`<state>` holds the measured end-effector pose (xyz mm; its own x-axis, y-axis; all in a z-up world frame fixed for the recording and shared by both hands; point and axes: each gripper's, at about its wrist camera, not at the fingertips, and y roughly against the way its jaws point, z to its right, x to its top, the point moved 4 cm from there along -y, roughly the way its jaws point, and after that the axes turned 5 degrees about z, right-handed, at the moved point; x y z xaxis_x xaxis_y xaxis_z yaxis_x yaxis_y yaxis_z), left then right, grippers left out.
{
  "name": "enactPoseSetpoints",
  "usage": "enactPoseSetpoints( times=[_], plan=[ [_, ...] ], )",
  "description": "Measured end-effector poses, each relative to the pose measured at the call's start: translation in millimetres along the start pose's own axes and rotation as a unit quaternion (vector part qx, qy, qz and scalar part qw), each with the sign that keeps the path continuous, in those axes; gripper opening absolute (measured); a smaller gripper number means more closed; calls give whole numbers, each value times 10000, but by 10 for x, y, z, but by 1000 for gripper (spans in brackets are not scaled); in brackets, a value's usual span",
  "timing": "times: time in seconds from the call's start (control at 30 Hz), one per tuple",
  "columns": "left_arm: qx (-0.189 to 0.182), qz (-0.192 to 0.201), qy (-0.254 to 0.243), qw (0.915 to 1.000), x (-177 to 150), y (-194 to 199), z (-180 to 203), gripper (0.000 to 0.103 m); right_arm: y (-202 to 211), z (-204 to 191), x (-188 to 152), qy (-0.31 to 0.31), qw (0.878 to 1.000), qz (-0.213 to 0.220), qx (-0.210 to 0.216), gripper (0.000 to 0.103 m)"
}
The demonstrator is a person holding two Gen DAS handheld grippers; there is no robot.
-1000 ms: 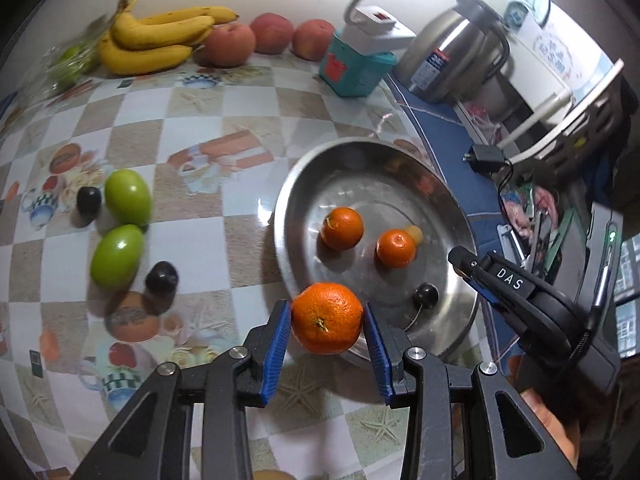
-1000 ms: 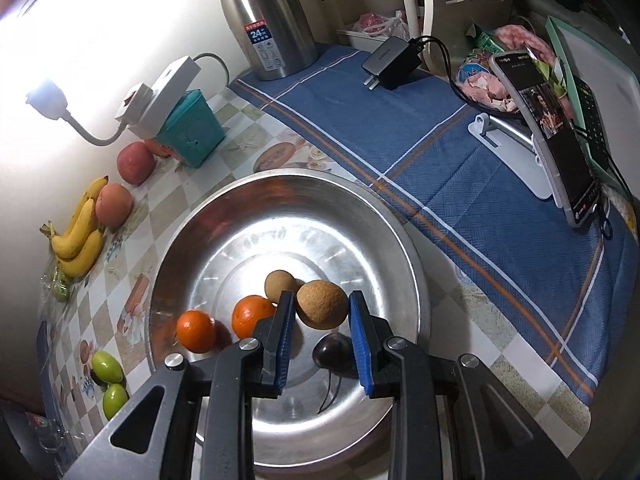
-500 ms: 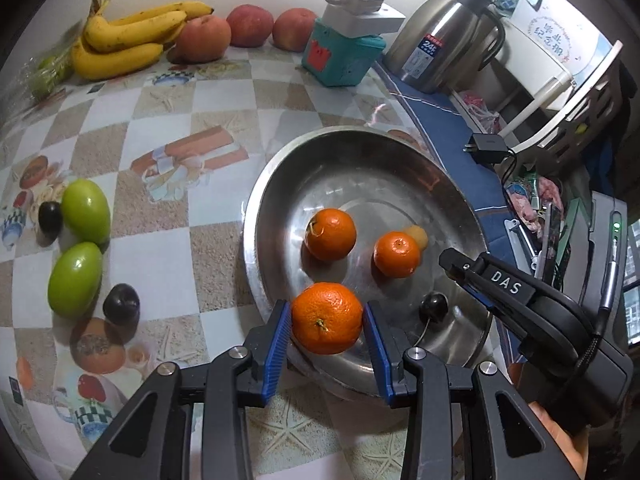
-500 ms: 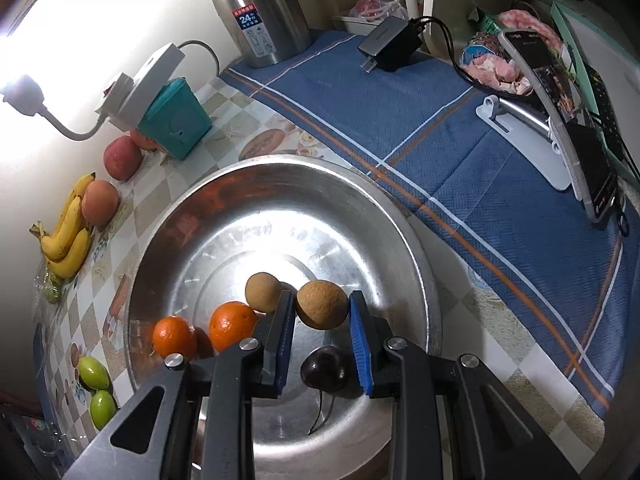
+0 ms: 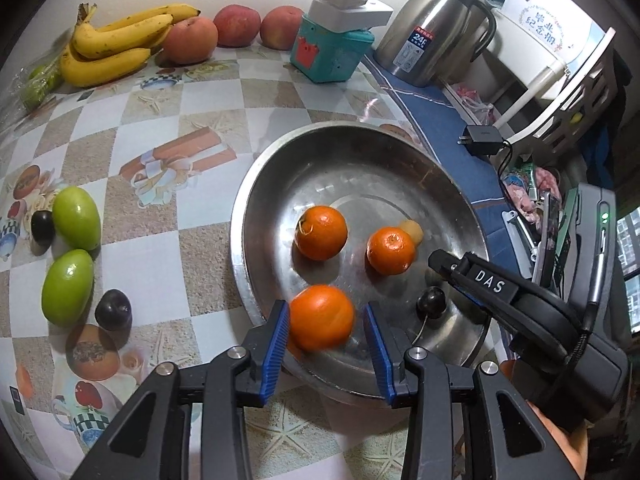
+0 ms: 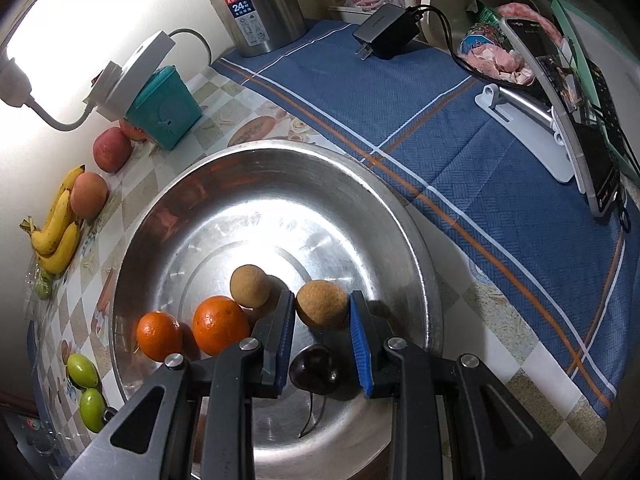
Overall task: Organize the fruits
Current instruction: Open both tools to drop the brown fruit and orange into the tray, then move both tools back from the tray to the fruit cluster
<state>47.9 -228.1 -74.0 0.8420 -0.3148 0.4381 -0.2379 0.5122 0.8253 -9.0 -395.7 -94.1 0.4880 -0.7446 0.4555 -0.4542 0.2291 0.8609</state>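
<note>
White gooseneck lamp (image 6: 18, 92) blows out the right view's upper-left corner, glare on round steel basin (image 6: 224, 184), fisheye edges dark, falling orange tangerine (image 5: 322, 317) motion-blurred.

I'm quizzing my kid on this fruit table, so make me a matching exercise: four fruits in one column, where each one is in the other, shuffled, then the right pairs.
Things
1. bananas
2. green fruits
3. brown round fruit
4. dark cherry

Places
A. on the checkered cloth, left of the metal basin
B. lying in the basin, stem attached
C. between the right gripper's pads
D. at the wall, beside the peaches

Pairs: 1-D, 2-A, 3-C, 4-B
</note>
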Motion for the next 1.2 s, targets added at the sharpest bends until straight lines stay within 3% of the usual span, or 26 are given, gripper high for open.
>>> enactPoseSetpoints(
  times=[0.07, 0.57, 0.83, 1.03, 1.1, 1.2],
  plan=[
    [-13, 49, 7, 10000, 13, 24, 1, 57, -3, 3, 0, -11, 10000, -1, -7, 28],
    [-20, 232, -6, 9997, 106, 219, 18, 64, 159, -23, 51, 77, 9996, 274, -55, 35],
    [283, 310, 293, 9987, 164, 356, -170, 65, 331, -132, 63, 264, 9987, 441, 5, 35],
    [891, 287, 663, 9934, 181, 450, -473, 66, 409, -264, 17, 464, 9980, 431, 52, 35],
    [1132, 191, 812, 9901, 156, 455, -587, 71, 440, -310, 2, 538, 9975, 455, 78, 35],
    [1229, 38, 1088, 9864, 105, 452, -750, 80, 463, -377, -24, 649, 9967, 463, 144, 50]
  ],
)
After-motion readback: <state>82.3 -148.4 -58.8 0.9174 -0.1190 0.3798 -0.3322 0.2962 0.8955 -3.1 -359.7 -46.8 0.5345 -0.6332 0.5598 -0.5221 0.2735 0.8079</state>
